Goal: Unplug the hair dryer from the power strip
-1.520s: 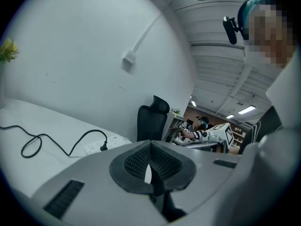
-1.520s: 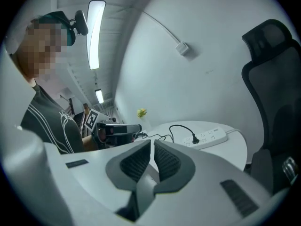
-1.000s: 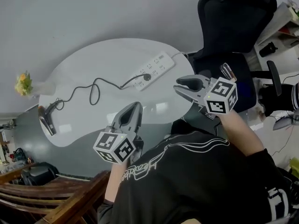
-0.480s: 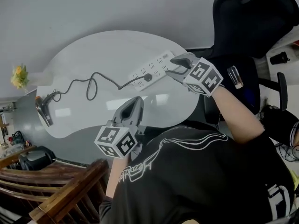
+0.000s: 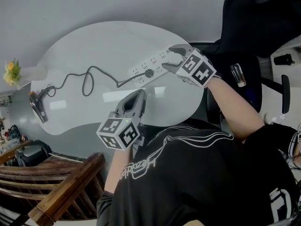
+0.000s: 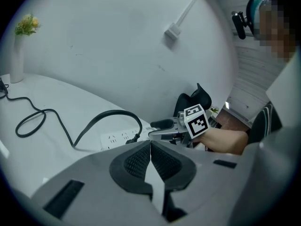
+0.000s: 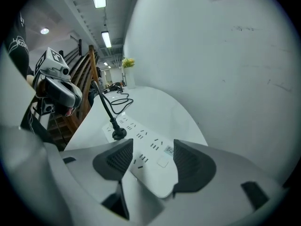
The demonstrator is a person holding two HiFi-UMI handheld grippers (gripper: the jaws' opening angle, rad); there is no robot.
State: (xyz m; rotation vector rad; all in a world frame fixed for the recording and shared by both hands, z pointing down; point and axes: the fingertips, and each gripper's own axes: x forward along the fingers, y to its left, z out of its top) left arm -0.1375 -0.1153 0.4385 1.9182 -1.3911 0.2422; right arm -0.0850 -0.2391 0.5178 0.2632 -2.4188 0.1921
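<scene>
Right claw point(image 7: 153, 163) is opening, jaws wide, straddling the free end of the strip point(image 5: 159, 61) at the counter's point(image 5: 113, 39) right edge. The pads look clear of the casing on both sides, though the wide-angle view makes that hard to call; nothing gripped yet. Left claw point(image 6: 150, 147) is shut tight, empty, hovering over the near edge short of the strip. Plug point(image 5: 149, 73) sits seated mid-strip, cord point(image 5: 87, 79) loops across to the dryer point(image 5: 37, 108) at the far left edge. To do this well: close the right claw on the strip end to pin it, open the left claw, take the plug by its body, not the cord, and pull straight out along the pins. Unpinned, the strip would likely just lift with the plug.
</scene>
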